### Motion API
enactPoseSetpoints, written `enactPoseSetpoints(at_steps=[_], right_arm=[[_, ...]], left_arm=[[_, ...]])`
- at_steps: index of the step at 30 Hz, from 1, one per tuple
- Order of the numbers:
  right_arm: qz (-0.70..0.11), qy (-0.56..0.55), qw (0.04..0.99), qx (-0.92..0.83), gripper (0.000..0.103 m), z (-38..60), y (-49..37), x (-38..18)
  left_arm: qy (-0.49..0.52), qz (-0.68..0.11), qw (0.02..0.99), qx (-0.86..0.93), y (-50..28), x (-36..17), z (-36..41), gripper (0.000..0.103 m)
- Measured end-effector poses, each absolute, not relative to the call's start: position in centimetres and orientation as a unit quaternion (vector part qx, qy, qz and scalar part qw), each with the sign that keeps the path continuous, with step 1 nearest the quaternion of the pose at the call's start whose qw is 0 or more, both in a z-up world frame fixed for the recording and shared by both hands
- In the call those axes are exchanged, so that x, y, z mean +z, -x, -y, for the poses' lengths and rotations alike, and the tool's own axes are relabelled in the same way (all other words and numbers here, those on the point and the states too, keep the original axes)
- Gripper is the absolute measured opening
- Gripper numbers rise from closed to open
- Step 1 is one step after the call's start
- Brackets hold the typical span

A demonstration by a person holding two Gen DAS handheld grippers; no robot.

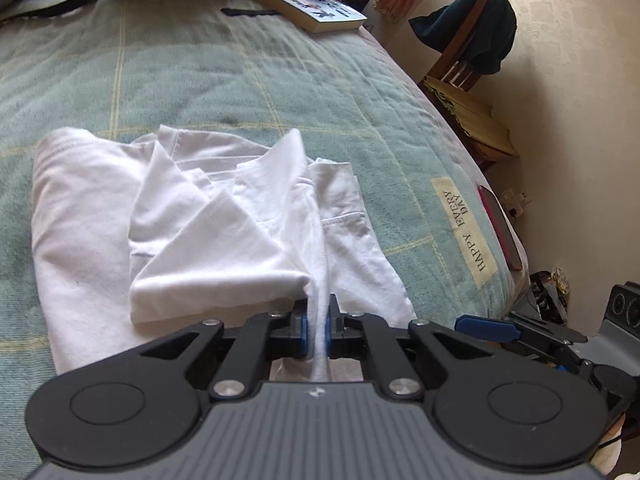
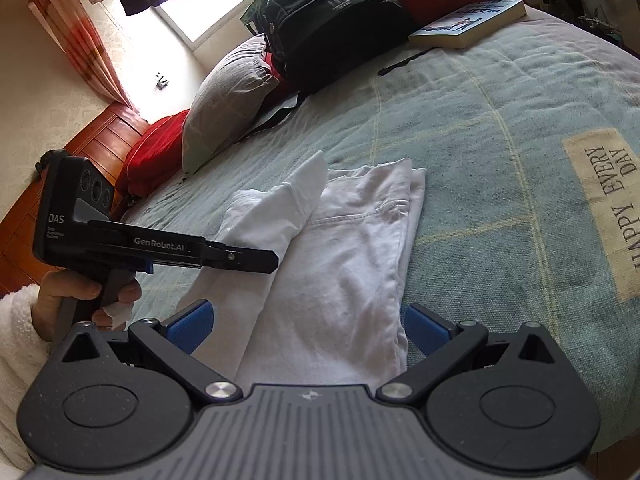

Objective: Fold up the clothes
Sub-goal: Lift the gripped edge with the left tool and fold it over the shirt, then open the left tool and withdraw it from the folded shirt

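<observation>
Left wrist view: white shirt [image 1: 224,216] lies part-folded on the green blanket [image 1: 200,80], mid-bed, collar end toward 12 o'clock, hem toward 6. One flap is already folded over the body at about 9 o'clock of the grip. A ridge of cloth runs up from the left gripper [image 1: 318,332], whose blue pads are clamped together on that pinched fold, cloth squeezed thin between them.

In the right wrist view the right gripper [image 2: 308,328] hovers over the near edge of the shirt, fingers wide apart, pads either side of the fabric, not pressing. The left tool reaches in from 9 o'clock, a hand [image 2: 86,300] in a fluffy white sleeve on its handle.

Step, as I read it: carrying the pinched layer across to lay the next fold. To do it well, keep the pinch firm and lay the edge parallel to the shirt's side seam. Lower it flat before letting go so no ridge stays. The right gripper should pin or pinch the near hem, or the stack will drag.

Outward: book [image 1: 310,8] and black backpack [image 2: 332,20] at 12 o'clock, red phone [image 1: 500,228] on the bed edge at 3 o'clock. All are well apart from the shirt.
</observation>
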State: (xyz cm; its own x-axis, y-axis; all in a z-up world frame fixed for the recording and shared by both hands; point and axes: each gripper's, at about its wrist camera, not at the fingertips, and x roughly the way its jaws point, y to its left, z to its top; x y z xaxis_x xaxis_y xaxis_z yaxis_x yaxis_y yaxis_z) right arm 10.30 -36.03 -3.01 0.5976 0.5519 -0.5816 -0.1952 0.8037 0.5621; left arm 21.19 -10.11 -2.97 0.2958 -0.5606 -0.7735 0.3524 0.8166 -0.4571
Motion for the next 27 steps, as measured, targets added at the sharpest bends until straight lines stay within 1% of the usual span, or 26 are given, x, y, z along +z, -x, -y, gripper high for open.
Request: enactPoseSetpoints(at_steps=[4,5,6,7,9,11,13,15,18,24,27], right_arm=[[-0.395,-0.227,0.863,0.218,0.103,36.0,-10.3,-3.3],[-0.396,-0.227,0.862,0.219,0.103,36.1,-10.3,-3.3],[-0.396,-0.228,0.863,0.218,0.103,36.1,-10.3,-3.3],[-0.396,-0.228,0.863,0.218,0.103,36.2,-10.3,-3.4],[-0.395,-0.23,0.863,0.216,0.103,36.3,-10.3,-3.4],[-0.394,-0.232,0.863,0.214,0.103,36.5,-10.4,-3.5],[-0.393,-0.235,0.863,0.215,0.103,36.6,-10.4,-3.5],[-0.392,-0.236,0.863,0.215,0.103,36.7,-10.4,-3.6],[-0.391,-0.236,0.863,0.218,0.103,36.8,-10.4,-3.7],[-0.39,-0.237,0.863,0.219,0.103,36.9,-10.3,-3.7],[-0.392,-0.236,0.862,0.216,0.103,36.9,-10.3,-3.7]], left_arm=[[0.113,-0.525,0.794,-0.285,-21.3,-3.5,10.3,0.009],[0.117,-0.525,0.792,-0.287,-21.2,-3.6,10.3,0.014],[0.123,-0.524,0.791,-0.292,-21.2,-3.5,10.2,0.021],[0.13,-0.522,0.789,-0.298,-21.1,-3.4,10.1,0.024],[0.145,-0.521,0.782,-0.31,-20.8,-3.2,9.8,0.036],[0.153,-0.514,0.778,-0.327,-20.2,-2.9,9.5,0.044],[0.166,-0.512,0.775,-0.332,-19.7,-2.9,8.8,0.046],[0.185,-0.514,0.77,-0.33,-19.5,-3.2,8.0,0.052],[0.217,-0.526,0.754,-0.327,-19.9,-4.4,6.9,0.057],[0.247,-0.509,0.77,-0.296,-22.8,-4.6,6.6,0.058],[0.228,-0.485,0.789,-0.301,-23.7,-3.7,7.8,0.058]])
